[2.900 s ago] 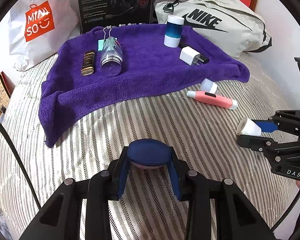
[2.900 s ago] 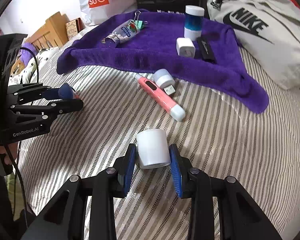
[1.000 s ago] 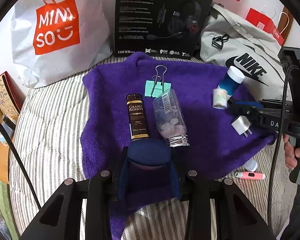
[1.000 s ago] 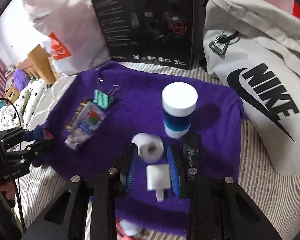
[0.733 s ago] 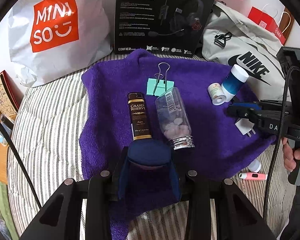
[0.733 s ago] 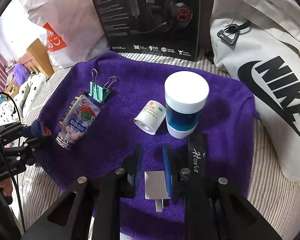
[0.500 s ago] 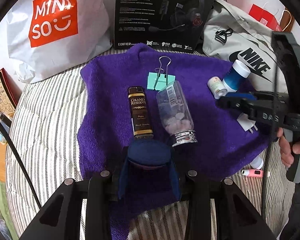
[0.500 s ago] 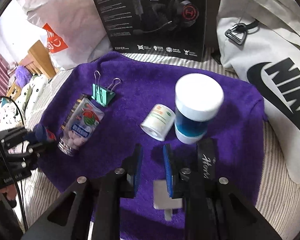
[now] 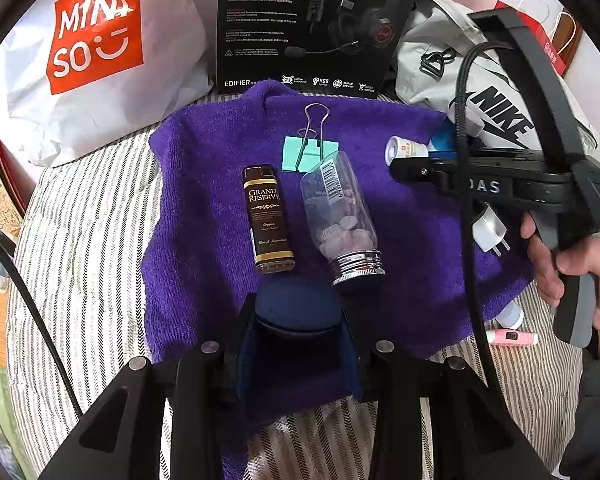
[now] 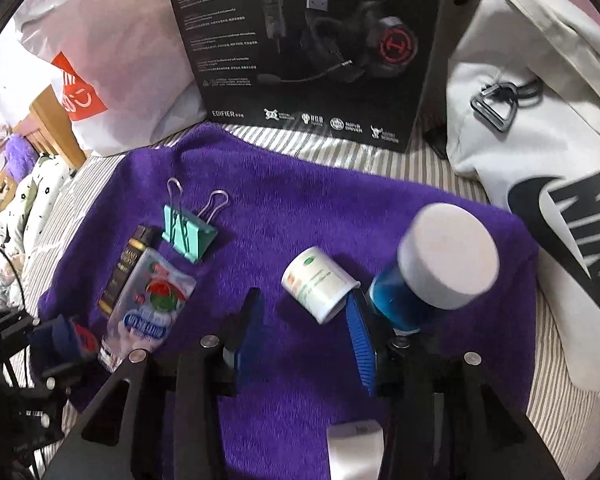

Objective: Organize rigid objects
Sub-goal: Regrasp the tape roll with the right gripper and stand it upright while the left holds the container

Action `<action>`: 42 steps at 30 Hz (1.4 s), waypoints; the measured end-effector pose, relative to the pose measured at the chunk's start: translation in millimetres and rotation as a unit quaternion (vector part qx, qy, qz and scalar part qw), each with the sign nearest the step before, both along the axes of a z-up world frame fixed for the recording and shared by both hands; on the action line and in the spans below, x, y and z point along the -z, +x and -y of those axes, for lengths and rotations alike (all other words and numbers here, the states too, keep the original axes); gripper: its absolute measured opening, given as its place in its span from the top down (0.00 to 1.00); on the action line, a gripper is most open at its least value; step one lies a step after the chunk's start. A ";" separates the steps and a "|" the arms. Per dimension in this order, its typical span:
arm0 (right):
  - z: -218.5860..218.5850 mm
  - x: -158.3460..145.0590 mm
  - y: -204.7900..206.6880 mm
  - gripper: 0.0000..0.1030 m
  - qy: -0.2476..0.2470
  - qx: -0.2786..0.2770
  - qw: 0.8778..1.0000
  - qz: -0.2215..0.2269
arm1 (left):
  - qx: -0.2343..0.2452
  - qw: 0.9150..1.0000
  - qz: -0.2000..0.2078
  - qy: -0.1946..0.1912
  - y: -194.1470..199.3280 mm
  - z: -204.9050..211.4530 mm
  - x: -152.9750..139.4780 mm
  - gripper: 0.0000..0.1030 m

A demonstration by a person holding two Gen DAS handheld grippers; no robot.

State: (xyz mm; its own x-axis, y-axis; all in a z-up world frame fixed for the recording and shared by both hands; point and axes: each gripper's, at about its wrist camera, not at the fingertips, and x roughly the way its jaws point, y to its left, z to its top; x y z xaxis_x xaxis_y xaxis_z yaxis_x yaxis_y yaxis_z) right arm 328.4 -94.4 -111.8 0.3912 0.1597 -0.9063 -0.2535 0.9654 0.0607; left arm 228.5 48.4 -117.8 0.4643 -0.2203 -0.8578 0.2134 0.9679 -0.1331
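Observation:
A purple towel [image 9: 204, 184] lies on the striped bed. My left gripper [image 9: 298, 332] hangs over its near edge, shut on a dark blue round case [image 9: 298, 308]. On the towel lie a brown Grand Reserve bottle [image 9: 268, 220], a clear candy jar [image 9: 342, 216] and a green binder clip [image 9: 310, 152]. My right gripper [image 10: 304, 328] is empty and its jaws are opening. A small white bottle [image 10: 320, 284] lies on its side just past the fingertips, beside the blue bottle with a white cap [image 10: 432, 268]. A white charger [image 10: 354, 448] sits under the gripper.
At the back stand a white Miniso bag [image 9: 100, 40], a black headset box [image 9: 316, 20] and a grey Nike bag [image 10: 540, 160]. On the striped cover past the towel's right edge lie a pink pen [image 9: 512, 337] and a small white cap [image 9: 510, 316]. A hand [image 9: 572, 268] holds the right gripper.
The right gripper let the small white bottle go onto the towel beside the blue bottle, narrowed, slid left, and now stands wider. The left gripper has hardly moved with its case.

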 end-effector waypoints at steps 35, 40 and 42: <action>-1.4 -3.5 7.6 0.67 0.015 0.006 1.000 0.003 | 0.003 1.000 0.000 -0.011 -3.5 -7.5 0.7 0.67; 2.5 -14.5 -17.3 0.67 0.019 -0.002 1.000 0.006 | -0.001 1.000 0.001 -0.014 -3.4 -7.5 1.3 0.67; 9.7 -14.8 -27.2 0.67 0.016 -0.001 1.000 -0.001 | -0.003 1.000 0.001 -0.015 -3.4 -7.5 1.3 0.67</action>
State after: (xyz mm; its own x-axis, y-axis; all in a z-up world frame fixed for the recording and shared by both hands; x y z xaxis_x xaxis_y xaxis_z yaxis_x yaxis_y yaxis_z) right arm 301.1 -104.0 -97.1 0.3896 0.1892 -0.9014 -0.2545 0.9627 0.0921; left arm 225.1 55.9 -119.1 0.4676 -0.2425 -0.8500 0.2069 0.9649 -0.1615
